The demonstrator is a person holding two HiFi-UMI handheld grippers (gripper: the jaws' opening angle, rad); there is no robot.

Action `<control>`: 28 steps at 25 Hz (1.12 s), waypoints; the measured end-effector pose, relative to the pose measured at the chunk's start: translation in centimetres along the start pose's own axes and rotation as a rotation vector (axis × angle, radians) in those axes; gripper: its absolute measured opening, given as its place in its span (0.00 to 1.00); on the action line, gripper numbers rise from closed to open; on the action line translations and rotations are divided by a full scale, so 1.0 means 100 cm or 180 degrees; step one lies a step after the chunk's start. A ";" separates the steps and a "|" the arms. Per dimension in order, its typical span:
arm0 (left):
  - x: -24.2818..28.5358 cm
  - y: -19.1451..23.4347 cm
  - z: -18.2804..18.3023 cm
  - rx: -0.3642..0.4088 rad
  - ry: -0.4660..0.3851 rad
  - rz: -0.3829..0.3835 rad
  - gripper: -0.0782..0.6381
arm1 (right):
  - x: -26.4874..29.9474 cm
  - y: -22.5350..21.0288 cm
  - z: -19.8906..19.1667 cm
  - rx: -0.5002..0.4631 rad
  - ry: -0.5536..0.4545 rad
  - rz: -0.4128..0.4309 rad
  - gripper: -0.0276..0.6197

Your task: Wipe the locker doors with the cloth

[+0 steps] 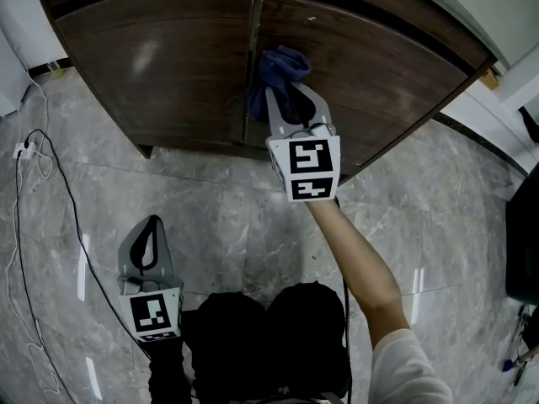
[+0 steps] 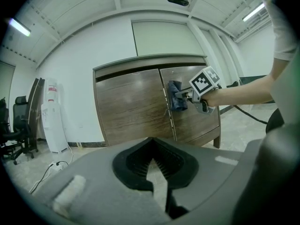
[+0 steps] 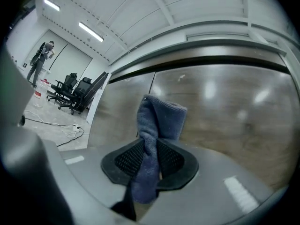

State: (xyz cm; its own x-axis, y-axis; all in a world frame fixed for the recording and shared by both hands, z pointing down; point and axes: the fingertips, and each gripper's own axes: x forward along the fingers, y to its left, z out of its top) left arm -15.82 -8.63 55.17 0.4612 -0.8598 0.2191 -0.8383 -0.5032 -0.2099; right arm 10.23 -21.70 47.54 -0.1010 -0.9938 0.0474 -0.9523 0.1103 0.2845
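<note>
A brown wooden locker stands ahead with a left door (image 1: 168, 66) and a right door (image 1: 387, 74). My right gripper (image 1: 290, 93) is held up at the seam between them, shut on a blue cloth (image 1: 282, 64) that is bunched against the right door's inner edge. In the right gripper view the cloth (image 3: 157, 118) runs down between the gripper's (image 3: 151, 146) black pads, with the door (image 3: 225, 116) right behind it. My left gripper (image 1: 152, 222) hangs low over the floor, shut with nothing in it (image 2: 150, 142). From the left gripper view the cloth (image 2: 176, 95) shows on the door.
The floor is grey marble tile (image 1: 421, 225). White cables (image 1: 25, 225) and a power strip (image 1: 21, 150) lie at the left. A white water dispenser (image 2: 54, 121) and office chairs (image 2: 18, 130) stand left of the locker. A dark object (image 1: 522, 234) sits at the right edge.
</note>
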 end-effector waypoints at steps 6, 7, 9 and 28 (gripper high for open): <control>0.000 0.002 -0.007 -0.0019 0.0072 0.0001 0.11 | 0.004 0.023 -0.059 0.0081 0.0247 0.0091 0.17; 0.000 0.004 -0.009 -0.0005 0.0069 0.0014 0.11 | 0.005 0.027 -0.068 0.0087 0.0281 0.0104 0.17; 0.001 0.004 -0.011 -0.0018 0.0097 0.0015 0.11 | 0.006 0.033 -0.085 0.0114 0.0343 0.0129 0.17; 0.007 0.002 -0.036 -0.0040 0.0303 0.0014 0.11 | 0.013 0.088 -0.236 0.0080 0.0868 0.0524 0.17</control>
State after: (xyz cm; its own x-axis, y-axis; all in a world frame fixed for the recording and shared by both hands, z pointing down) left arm -16.72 -9.05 58.72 0.4282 -0.8496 0.3080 -0.8442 -0.4977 -0.1991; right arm 8.49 -21.63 72.74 -0.1765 -0.9212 0.3468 -0.9368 0.2653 0.2282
